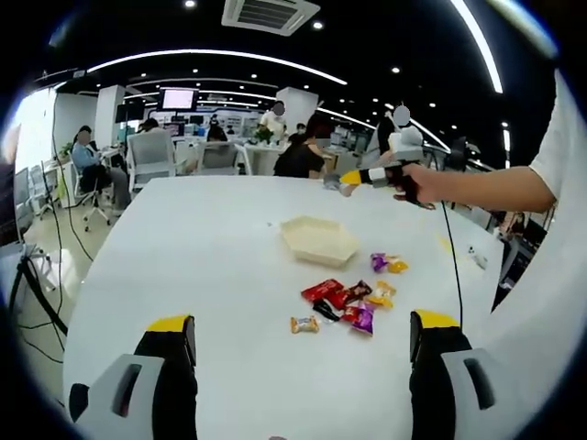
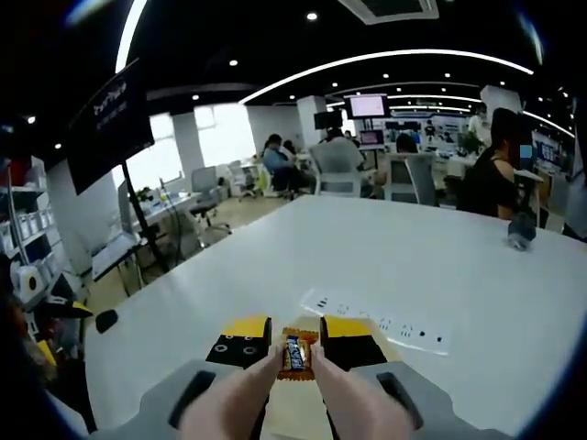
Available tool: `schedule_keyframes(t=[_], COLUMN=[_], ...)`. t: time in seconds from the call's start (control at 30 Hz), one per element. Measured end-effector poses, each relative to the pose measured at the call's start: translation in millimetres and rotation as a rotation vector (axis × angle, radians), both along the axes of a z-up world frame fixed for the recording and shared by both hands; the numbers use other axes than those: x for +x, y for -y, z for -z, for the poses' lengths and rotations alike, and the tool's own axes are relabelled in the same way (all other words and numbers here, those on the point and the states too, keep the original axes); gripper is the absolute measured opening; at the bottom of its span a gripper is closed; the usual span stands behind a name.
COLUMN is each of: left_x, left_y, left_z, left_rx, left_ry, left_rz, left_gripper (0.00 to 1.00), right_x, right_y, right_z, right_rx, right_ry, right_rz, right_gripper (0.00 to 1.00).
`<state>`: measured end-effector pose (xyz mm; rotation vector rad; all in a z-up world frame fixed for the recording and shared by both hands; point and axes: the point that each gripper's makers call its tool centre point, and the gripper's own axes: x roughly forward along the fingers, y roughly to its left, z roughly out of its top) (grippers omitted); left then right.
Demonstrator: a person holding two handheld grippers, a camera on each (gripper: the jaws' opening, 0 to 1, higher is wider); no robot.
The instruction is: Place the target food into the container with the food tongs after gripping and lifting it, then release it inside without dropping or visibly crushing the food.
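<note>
Here, white counter (image 1: 202, 266) carries a beige container (image 1: 319, 240) at centre, empty, with loose wrapped snacks (image 1: 353, 298) scattered just nearer and right of it. Left gripper (image 1: 303, 341) hovers above the near edge, jaws wide apart, holding nothing. Right gripper (image 2: 295, 344) is closed on an orange-wrapped candy (image 2: 295, 356), lifted off the counter.

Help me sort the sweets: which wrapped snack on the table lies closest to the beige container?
The purple-and-yellow snack just right of the beige container in the left gripper view; the other wrapped snacks sit farther toward the camera.
</note>
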<state>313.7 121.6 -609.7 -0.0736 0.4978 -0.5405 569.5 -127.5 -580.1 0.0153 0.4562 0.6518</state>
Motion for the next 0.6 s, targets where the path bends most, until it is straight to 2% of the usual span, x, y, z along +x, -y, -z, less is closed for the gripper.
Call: schedule_keyframes(t=[0.13, 0.3, 0.47, 0.53, 0.6], left_x=[-4.5, -7.4, -12.7, -17.2, -19.5], left_y=[-5.4, -11.8, -13.5, -18.8, -21.0], left_z=[1.5, 1.3, 0.7, 1.6, 2.4], left_rx=[0.008, 0.010, 0.004, -0.006, -0.006], left_ry=[-0.005, -0.007, -0.009, -0.017, -0.022], left_rz=[-0.009, -0.031, -0.049, -0.078, -0.088], left_gripper=[0.97, 0.97, 0.98, 0.98, 0.98], right_x=[2.5, 3.0, 3.7, 3.8, 4.2], right_y=[-3.4, -7.4, -11.0, -14.5, -15.8], right_z=[1.2, 13.5, 31.4, 51.4, 58.4], right_rx=[-0.004, -0.024, -0.039, -0.060, -0.063], right_ry=[-0.001, -0.022, -0.045, -0.073, -0.085], right_rz=[-0.001, -0.011, -0.017, -0.021, -0.023], right_gripper=[0.20, 0.20, 0.20, 0.20, 0.20])
